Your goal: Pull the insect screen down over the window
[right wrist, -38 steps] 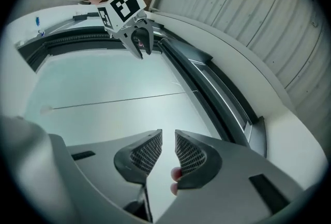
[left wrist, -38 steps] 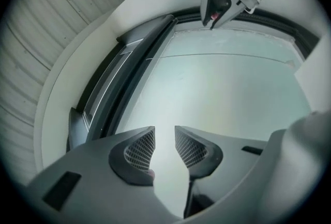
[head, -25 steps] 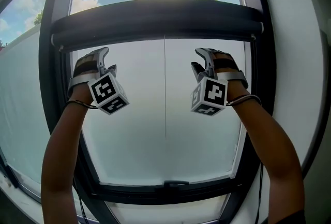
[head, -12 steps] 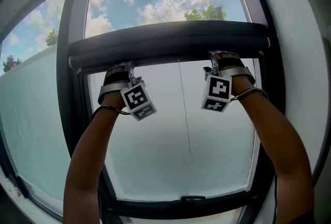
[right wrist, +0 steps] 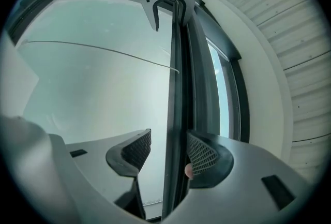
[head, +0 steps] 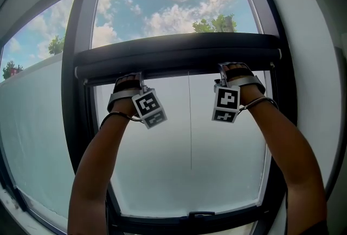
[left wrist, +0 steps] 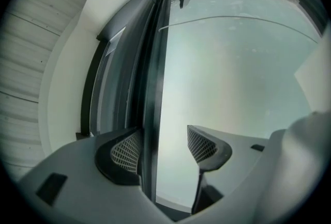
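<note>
The insect screen's dark pull bar (head: 179, 55) lies across the window, high up, with sky above it and pale glass below. My left gripper (head: 130, 75) reaches up to the bar's left part and my right gripper (head: 230, 68) to its right part. In the left gripper view the bar's lower rail (left wrist: 152, 88) runs between the open jaws of the left gripper (left wrist: 158, 148), close to the left pad. In the right gripper view the rail (right wrist: 176, 88) runs between the right gripper (right wrist: 168, 153) jaws, which have just been opening; a gap shows beside the left pad.
A thin cord (head: 190, 120) hangs from the bar's middle down the pane. The dark window frame (head: 76, 120) encloses the glass, with a handle (head: 198, 214) on its bottom rail. A white wall (head: 309, 38) borders the right side and another pane (head: 32, 120) the left.
Both grippers have risen from below the bar up to it, and their jaws now straddle its lower rail. The head view has tilted upward.
</note>
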